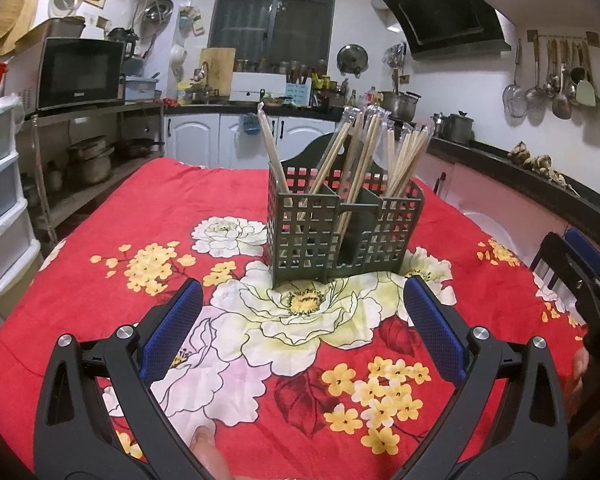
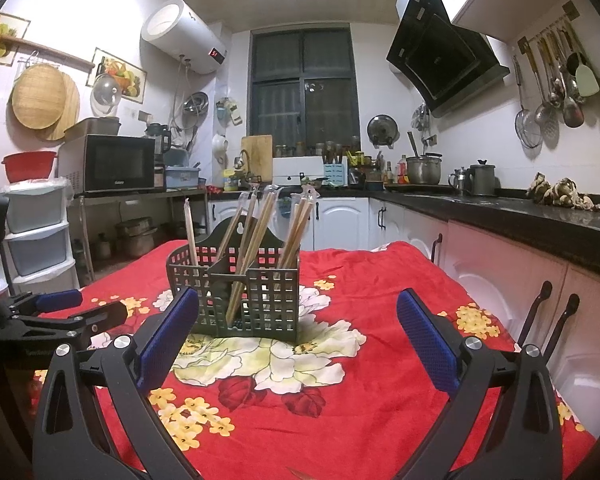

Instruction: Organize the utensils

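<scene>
A dark green lattice utensil holder (image 1: 308, 236) stands upright on the red floral tablecloth (image 1: 100, 280), with several wrapped wooden chopsticks (image 1: 364, 152) leaning in its compartments. My left gripper (image 1: 303, 320) is open and empty, just in front of the holder. In the right wrist view the holder (image 2: 260, 300) and its chopsticks (image 2: 260, 224) stand ahead, slightly left. My right gripper (image 2: 298, 330) is open and empty, in front of the holder. The left gripper also shows at the left edge of the right wrist view (image 2: 60, 312).
The table is covered by the red cloth (image 2: 360, 400). A dark chair back (image 1: 560, 264) stands at the table's right side. White cabinets and a black counter (image 2: 500, 216) run along the right. A shelf with a microwave (image 1: 80, 72) and plastic drawers (image 1: 0, 200) stand to the left.
</scene>
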### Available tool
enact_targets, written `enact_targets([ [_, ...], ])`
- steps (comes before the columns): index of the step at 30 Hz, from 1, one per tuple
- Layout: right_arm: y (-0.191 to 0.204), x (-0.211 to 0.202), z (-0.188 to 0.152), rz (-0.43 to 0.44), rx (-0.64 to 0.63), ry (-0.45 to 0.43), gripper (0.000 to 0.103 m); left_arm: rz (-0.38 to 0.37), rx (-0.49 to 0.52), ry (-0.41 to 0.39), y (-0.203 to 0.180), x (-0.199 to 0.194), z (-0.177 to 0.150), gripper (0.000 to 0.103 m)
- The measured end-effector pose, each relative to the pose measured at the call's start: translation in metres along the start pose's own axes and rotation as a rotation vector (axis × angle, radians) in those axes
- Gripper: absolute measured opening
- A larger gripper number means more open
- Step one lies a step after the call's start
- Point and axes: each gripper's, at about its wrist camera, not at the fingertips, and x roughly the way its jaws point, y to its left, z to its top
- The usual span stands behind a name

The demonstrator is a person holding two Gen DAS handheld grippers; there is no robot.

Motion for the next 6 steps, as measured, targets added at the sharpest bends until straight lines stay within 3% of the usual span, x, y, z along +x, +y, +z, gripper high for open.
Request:
enact_targets([
  [3, -0.01, 0.004, 0.007, -0.011, 0.026, 0.031, 0.097, 0.02, -0.014, 0.038, 0.01, 0.005, 0.007, 0.092],
  [6, -0.031, 0.021, 0.02, -0.023, 0.053, 0.129, 0.097, 0.066, -0.06, 0.103, 0.035, 0.016, 0.023, 0.092],
])
